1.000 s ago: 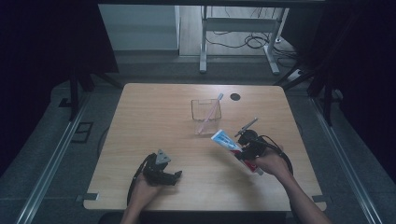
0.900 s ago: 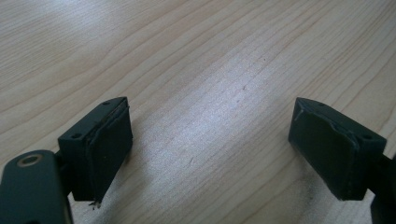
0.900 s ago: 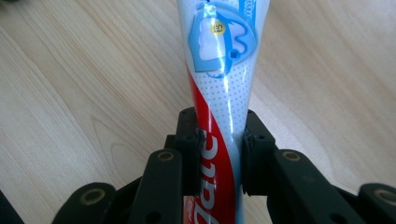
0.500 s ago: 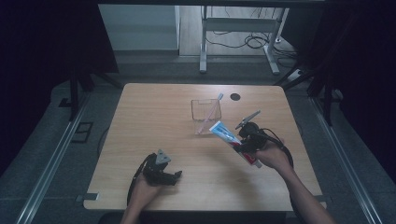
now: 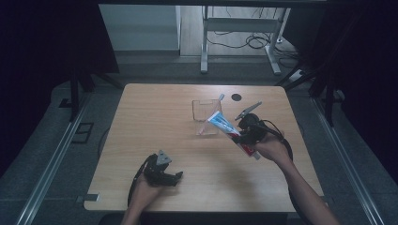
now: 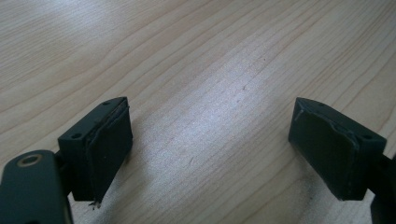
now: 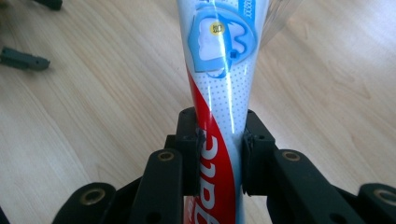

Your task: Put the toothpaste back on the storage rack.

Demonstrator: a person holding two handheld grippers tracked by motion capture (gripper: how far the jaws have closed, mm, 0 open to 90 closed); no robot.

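Your right gripper (image 5: 240, 132) sits right of centre on the table (image 5: 141, 117), and the toothpaste tube (image 5: 224, 124) in it reaches left toward the clear container (image 5: 206, 115) just beyond. Your left gripper (image 5: 174, 177) rests near the front edge, well apart.

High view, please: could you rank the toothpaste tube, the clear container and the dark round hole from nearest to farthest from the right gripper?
1. Toothpaste tube: clamped in the right gripper itself.
2. Clear container: just left of it, mid-table.
3. Dark round hole: beyond, near the table's far edge.
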